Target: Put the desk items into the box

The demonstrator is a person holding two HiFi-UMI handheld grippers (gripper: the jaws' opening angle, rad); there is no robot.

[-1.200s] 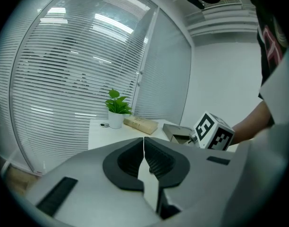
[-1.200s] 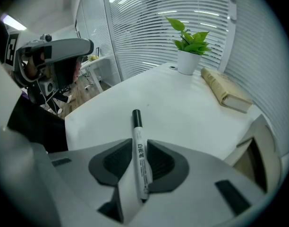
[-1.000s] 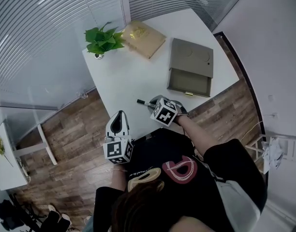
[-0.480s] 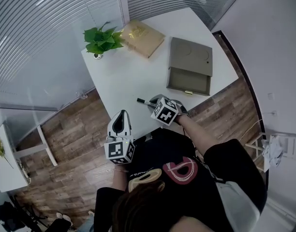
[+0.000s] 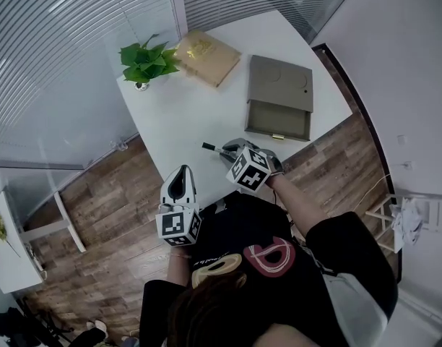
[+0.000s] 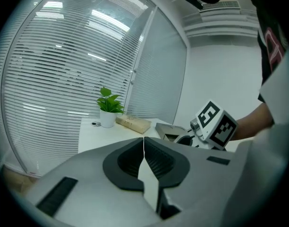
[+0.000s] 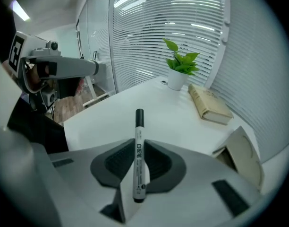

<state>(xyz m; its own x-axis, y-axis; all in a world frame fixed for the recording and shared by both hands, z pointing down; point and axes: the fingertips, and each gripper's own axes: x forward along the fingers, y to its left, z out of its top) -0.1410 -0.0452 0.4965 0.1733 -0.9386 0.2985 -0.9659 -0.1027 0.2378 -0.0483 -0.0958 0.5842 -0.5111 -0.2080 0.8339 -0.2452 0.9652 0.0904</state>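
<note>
My right gripper point(image 5: 232, 150) hangs over the near edge of the white table point(image 5: 185, 114), shut on a white marker with a black cap point(image 7: 139, 131). The marker sticks out forward between the pads, and its cap point(image 5: 206, 147) points left. An olive-grey box point(image 5: 280, 100) with its front part open lies to the right on the table, beyond this gripper. My left gripper point(image 5: 179, 176) is off the table's near-left edge, over the floor. Its jaws point(image 6: 144, 150) are shut with nothing between them.
A potted green plant point(image 5: 143, 62) stands at the table's far left corner, with a tan book point(image 5: 206, 55) lying beside it. Window blinds point(image 7: 182, 18) run behind the table. Wooden floor point(image 5: 105, 215) surrounds it, and a small white table point(image 5: 11, 244) stands at the far left.
The head view has drifted a little. Both grippers and the marker stay in nearly the same places.
</note>
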